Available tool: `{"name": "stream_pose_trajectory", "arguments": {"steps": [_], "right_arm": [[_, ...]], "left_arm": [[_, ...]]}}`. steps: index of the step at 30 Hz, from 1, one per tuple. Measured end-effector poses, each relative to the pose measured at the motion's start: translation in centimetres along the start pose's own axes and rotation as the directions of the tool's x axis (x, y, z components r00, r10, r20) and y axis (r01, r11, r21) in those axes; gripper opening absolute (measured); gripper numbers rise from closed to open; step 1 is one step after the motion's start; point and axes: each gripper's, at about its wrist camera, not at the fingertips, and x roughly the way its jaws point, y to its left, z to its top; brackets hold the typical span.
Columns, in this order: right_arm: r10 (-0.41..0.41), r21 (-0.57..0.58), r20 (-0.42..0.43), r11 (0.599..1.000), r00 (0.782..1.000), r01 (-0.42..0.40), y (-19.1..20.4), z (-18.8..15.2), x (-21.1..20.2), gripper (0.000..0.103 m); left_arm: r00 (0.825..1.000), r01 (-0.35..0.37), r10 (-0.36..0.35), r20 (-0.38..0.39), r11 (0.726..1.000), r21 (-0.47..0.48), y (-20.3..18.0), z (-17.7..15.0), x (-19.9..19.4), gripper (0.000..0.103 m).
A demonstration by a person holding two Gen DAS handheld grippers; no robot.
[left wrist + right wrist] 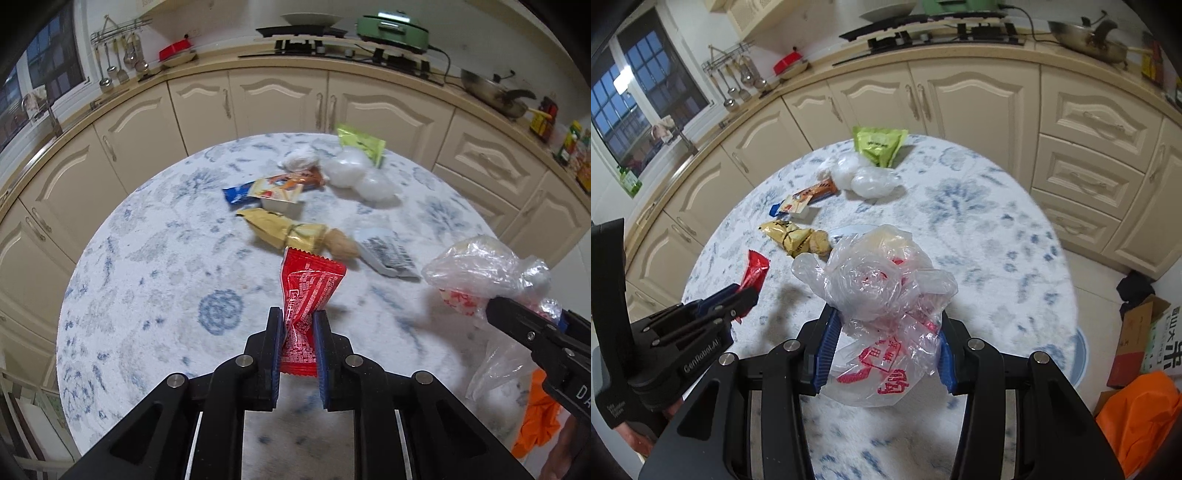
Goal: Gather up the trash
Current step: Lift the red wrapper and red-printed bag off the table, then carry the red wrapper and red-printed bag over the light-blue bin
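While L hand-held gripper [298, 317] is clamping red snack wrapper [308, 291] above counter [147, 258], R hand-held gripper [886, 321] is gripping clear plastic bag [882, 284], partly open. Next: wrapper likely going into bag; mouth needs opening.

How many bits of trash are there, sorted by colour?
Red wrapper: 1
Gold wrapper: 1
Green packet: 1
Orange wrapper: 1
Blue wrapper: 1
Clear plastic bag: 1
Total: 6 that I can tell apart by colour.

my two wrist views, both angled down from close above the table's [155, 280] near edge, facing the cabinets [975, 99], sharing the littered tabletop
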Motion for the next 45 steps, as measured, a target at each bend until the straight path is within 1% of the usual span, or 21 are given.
{"name": "stream_pose_trajectory", "arguments": {"steps": [2, 5, 11, 16, 18, 23, 31, 40, 45], "right_arm": [[-0.01, 0.007, 0.009, 1.0, 1.0, 0.01, -0.5, -0.2, -0.6, 0.046], [-0.025, 0.026, 0.018, 0.999, 1.0, 0.024, -1.7, -0.4, -1.6, 0.046], [-0.066, 0.088, 0.04, 0.994, 0.997, 0.063, -4.9, -1.1, -3.9, 0.046], [-0.108, 0.13, 0.062, 0.987, 0.992, 0.099, -7.6, -1.6, -5.8, 0.046], [-0.124, 0.156, 0.068, 0.981, 0.99, 0.112, -9.1, -1.9, -6.6, 0.046], [-0.17, 0.206, 0.071, 0.967, 0.983, 0.152, -12.6, -2.5, -8.1, 0.046], [-0.23, 0.296, 0.059, 0.933, 0.971, 0.203, -18.5, -3.7, -9.7, 0.046], [-0.256, 0.379, 0.034, 0.898, 0.966, 0.225, -24.4, -5.2, -10.0, 0.046], [-0.268, 0.422, 0.002, 0.874, 0.963, 0.242, -27.7, -6.2, -9.6, 0.046]], "left_arm": [[1.0, 0.019, -0.019, 0.001, 1.0, 0.018, -1.1, -0.1, -0.3, 0.012], [1.0, 0.027, -0.027, 0.002, 0.999, 0.044, -2.8, -0.1, -0.7, 0.012], [0.997, 0.079, -0.08, 0.005, 0.991, 0.108, -6.7, 0.2, -1.2, 0.012], [0.991, 0.134, -0.136, 0.0, 0.976, 0.17, -10.8, 0.4, -1.3, 0.012], [0.989, 0.146, -0.147, -0.006, 0.971, 0.191, -12.2, 0.4, -1.1, 0.012], [0.981, 0.195, -0.193, -0.033, 0.948, 0.25, -16.2, 0.3, -0.4, 0.013], [0.976, 0.216, -0.205, -0.067, 0.922, 0.32, -22.1, 0.4, 1.8, 0.013], [0.969, 0.245, -0.212, -0.127, 0.886, 0.393, -29.4, 0.6, 4.8, 0.013], [0.967, 0.246, -0.192, -0.166, 0.87, 0.428, -33.3, 0.6, 7.0, 0.013]]}}
